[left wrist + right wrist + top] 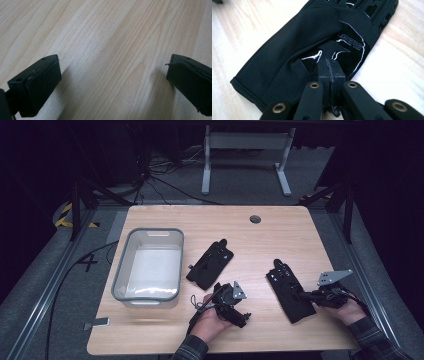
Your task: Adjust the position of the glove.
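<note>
Two black gloves lie on the wooden table. The left glove rests near the middle, fingers pointing away. The right glove lies right of centre, and my right gripper meets its near right edge. In the right gripper view the jaws are pressed together on the glove's glossy printed back, pinching the fabric. My left gripper is held near the front edge, just below the left glove. Its fingers stand wide apart over bare wood, nothing between them.
A grey plastic bin with nothing in it stands on the table's left side. A round cable hole sits near the far edge. A small grey tab lies at the front left corner. A desk frame stands beyond the table.
</note>
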Motion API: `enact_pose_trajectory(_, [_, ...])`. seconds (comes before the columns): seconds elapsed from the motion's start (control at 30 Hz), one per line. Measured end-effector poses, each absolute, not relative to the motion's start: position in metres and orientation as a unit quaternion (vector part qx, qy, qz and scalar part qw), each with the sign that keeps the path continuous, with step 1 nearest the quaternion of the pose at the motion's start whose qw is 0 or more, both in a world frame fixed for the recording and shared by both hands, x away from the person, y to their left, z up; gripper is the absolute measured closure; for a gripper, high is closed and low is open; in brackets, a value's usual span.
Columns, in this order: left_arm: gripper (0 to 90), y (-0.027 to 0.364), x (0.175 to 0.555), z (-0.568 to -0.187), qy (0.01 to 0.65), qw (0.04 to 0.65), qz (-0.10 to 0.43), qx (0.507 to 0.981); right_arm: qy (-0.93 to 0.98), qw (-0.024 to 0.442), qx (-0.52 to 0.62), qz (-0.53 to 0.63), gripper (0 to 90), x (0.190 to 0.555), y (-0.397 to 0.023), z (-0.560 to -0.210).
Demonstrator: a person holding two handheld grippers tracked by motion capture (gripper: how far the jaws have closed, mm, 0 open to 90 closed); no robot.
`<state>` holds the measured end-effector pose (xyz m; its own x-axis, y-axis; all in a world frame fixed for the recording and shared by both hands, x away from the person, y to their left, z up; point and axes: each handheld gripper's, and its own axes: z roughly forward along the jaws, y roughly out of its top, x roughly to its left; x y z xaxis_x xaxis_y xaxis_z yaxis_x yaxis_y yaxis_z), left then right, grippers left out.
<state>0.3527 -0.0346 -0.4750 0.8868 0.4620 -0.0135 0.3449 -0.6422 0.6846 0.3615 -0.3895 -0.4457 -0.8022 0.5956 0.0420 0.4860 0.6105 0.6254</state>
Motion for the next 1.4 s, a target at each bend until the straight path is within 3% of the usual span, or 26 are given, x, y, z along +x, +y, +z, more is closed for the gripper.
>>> enact_pose_trajectory(0.4, [0.0,-0.035,0.353,-0.475,0.224,0.359,0.081,0.902,0.889,0.090,0.303,0.331,89.8,0.352,-0.393,-0.438])
enact_pose_trajectory(0.9, [0.0,-0.035,0.353,-0.475,0.223,0.359,0.081,0.903,0.881,0.114,0.293,0.354,89.9,0.414,-0.365,-0.422])
enact_pose_trajectory(1.4, [0.0,-0.034,0.353,-0.475,0.225,0.358,0.080,0.903,0.882,0.117,0.294,0.350,89.8,0.471,-0.333,-0.438])
